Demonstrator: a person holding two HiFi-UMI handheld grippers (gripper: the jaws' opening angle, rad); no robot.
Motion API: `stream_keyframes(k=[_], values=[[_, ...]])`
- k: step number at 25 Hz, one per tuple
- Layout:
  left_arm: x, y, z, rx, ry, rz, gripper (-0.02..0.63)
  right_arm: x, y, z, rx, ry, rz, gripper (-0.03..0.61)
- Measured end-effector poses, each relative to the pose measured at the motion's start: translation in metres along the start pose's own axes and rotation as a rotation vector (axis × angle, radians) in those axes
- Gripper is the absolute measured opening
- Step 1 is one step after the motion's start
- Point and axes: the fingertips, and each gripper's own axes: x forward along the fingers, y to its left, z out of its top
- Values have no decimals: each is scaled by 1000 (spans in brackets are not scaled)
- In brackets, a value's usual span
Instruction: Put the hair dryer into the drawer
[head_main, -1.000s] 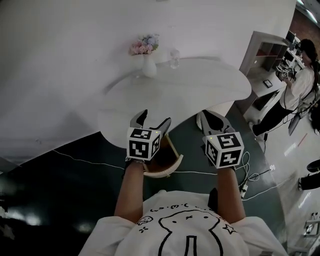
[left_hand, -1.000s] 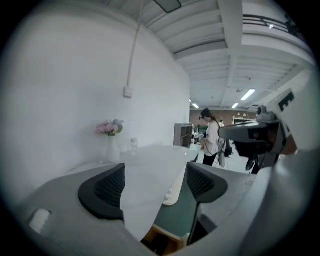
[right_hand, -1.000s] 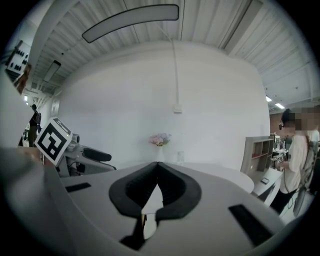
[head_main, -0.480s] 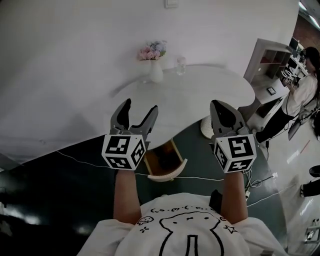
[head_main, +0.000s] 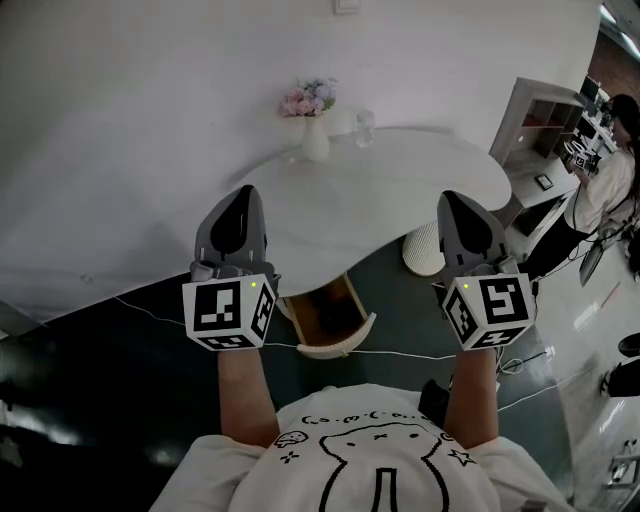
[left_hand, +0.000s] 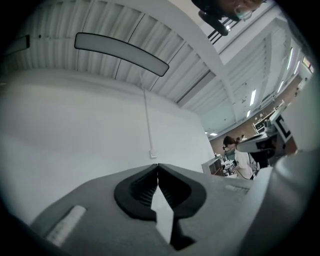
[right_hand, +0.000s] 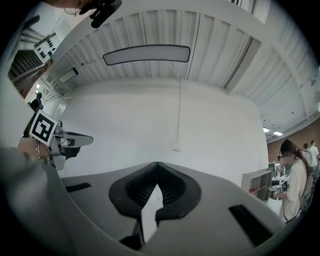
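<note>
Head view: my left gripper (head_main: 240, 200) and right gripper (head_main: 458, 205) sat mid-frame, jaws pressed together, gripping nothing; wooden drawer (head_main: 322, 312) stood open at lower centre.

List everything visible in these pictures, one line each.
White curved table: one, centre.
White vase holding pastel flowers: one, table's far edge.
Clear glass: one, right of vase.
Open drawer with brown wooden inside: one, under table's near edge.
White round container: one, floor beneath table.
Thin white cable: one, across dark floor.
White shelf unit: one, far right.
Person in white top: one, beside the shelf unit.
Hair dryer: none in view.
Left gripper, right gripper: grey, both shut, empty, held up in front.
</note>
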Motion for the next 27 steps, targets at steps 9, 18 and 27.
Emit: stream_keyframes(k=[9,18,27], values=[[-3,-15,11,51,1,-25,18,-9,5,5,-12,-20,9,2],[2,-17,9,97,27,-9,18,-13,-3,4,-14,-22,-14,2],[11,-18,8,14,-3,-57,18,-7,-4,3,-32,-21,-15,2]])
